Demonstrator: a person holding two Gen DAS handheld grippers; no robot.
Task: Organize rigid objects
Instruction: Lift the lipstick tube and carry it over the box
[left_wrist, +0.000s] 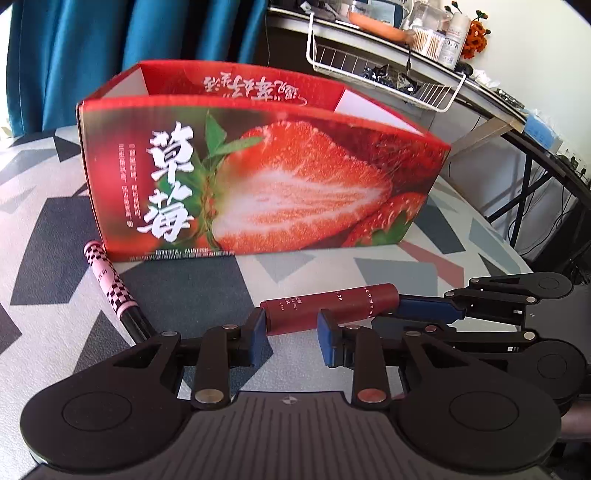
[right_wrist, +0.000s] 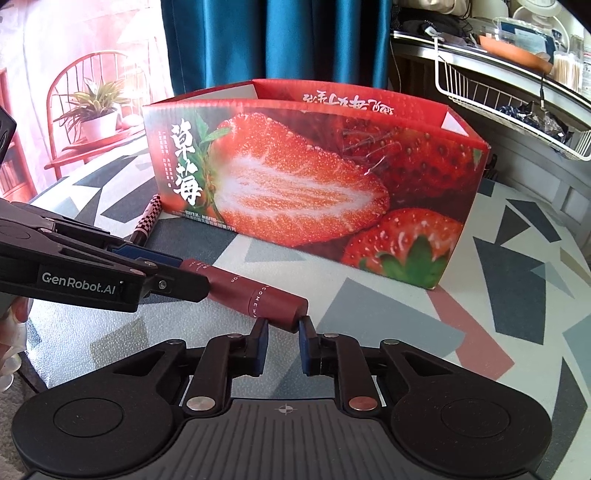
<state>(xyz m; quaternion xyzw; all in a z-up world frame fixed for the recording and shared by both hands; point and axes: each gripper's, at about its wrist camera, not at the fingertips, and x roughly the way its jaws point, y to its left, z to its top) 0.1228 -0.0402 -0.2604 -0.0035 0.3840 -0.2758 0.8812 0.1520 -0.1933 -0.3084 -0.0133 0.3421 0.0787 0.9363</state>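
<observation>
Behind the patterned table, a strawberry box stands; both claws, left claw and right claw, grip the maroon tube.

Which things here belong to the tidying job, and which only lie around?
Job: dark red tube, held at both ends by left tongs and right tongs; pink checkered pen; strawberry box.
Lying about: wire basket, desk clutter, blue curtain.

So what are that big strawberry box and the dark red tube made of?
The strawberry box looks like glossy printed cardboard: folded flaps, white inner faces, sheen on the print. The dark red tube has a matte, smooth surface with printed lettering, probably plastic or coated card; I can't tell which.
</observation>
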